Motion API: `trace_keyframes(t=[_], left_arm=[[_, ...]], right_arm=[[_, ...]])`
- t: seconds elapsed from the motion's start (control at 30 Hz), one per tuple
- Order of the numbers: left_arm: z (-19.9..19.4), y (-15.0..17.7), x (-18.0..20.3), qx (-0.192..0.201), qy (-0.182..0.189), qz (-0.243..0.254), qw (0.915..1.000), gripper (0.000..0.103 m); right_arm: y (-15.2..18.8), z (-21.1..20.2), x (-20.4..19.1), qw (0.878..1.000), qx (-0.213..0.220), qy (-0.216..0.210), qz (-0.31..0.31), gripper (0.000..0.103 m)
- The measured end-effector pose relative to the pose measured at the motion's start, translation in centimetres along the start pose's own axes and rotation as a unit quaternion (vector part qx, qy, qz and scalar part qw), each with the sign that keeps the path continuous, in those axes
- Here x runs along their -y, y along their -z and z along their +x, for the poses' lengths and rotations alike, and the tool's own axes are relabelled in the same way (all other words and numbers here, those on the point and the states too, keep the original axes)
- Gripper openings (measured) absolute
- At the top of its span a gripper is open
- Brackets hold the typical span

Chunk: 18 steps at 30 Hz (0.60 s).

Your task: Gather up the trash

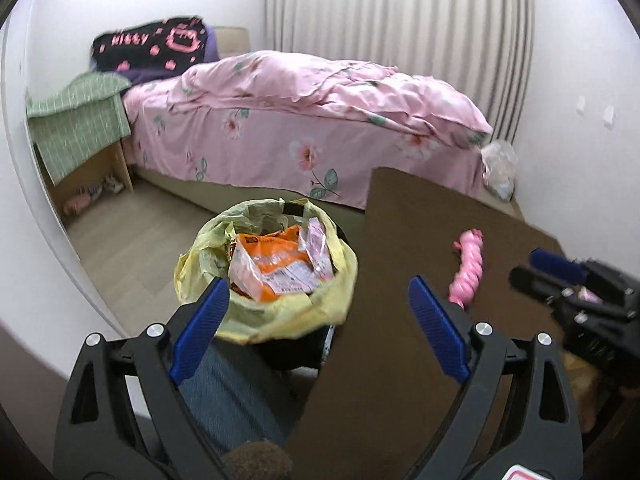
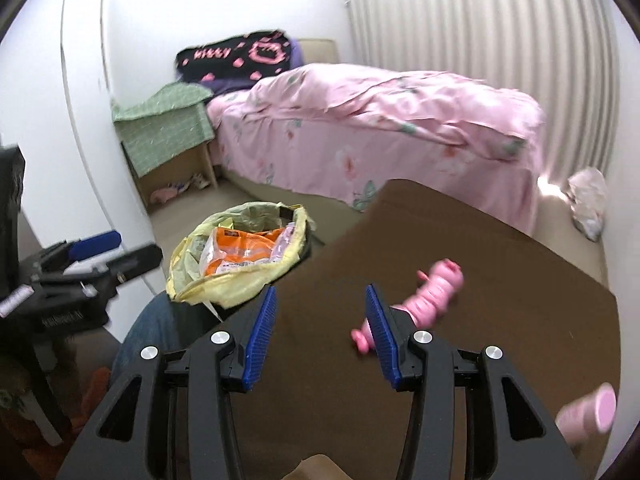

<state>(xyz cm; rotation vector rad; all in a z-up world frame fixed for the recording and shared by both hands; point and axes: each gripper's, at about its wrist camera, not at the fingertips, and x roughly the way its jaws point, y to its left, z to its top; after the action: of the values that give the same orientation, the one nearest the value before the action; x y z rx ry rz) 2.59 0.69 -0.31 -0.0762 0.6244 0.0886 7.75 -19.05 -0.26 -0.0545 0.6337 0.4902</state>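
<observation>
A black bin lined with a yellow bag (image 1: 256, 312) stands on the floor left of a brown table (image 1: 400, 280). It holds an orange wrapper (image 1: 276, 264) and pink packets. My left gripper (image 1: 318, 300) is open and empty, hovering just above the bin's near rim. A pink twisted toy-like object (image 1: 468, 268) lies on the table. In the right wrist view the bin (image 2: 236, 288), the wrapper (image 2: 240, 256) and the pink object (image 2: 432, 296) show again. My right gripper (image 2: 320, 312) is open and empty above the table (image 2: 500, 280), the pink object just right of its right finger.
A bed with a pink floral cover (image 1: 304, 112) fills the back. A nightstand under green cloth (image 1: 80, 120) stands at left. A crumpled plastic bag (image 1: 498, 168) lies on the floor by the bed's foot. A pink cylinder (image 2: 592, 412) lies at the table's right edge.
</observation>
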Motion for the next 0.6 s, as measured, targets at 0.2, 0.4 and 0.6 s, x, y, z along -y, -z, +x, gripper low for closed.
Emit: trace_keyframes(t=[0.2, 0.4, 0.6], left_arm=[[-2.4, 1.1, 1.6, 0.000, -0.011, 0.008, 0.9999, 0.087], [-4.3, 1.3, 2.2, 0.013, -0.021, 0.012, 0.9996, 0.087], [-4.7, 1.4, 2.0, 0.014, -0.027, 0.007, 0.9995, 0.087]], right_arm=[[2.1, -3.6, 0.9, 0.999, 0.012, 0.021, 0.039, 0.043], [2.5, -4.5, 0.6, 0.999, 0.023, 0.015, 0.039, 0.043], [2.7, -4.9, -0.1, 0.999, 0.027, 0.014, 0.032, 0.043]])
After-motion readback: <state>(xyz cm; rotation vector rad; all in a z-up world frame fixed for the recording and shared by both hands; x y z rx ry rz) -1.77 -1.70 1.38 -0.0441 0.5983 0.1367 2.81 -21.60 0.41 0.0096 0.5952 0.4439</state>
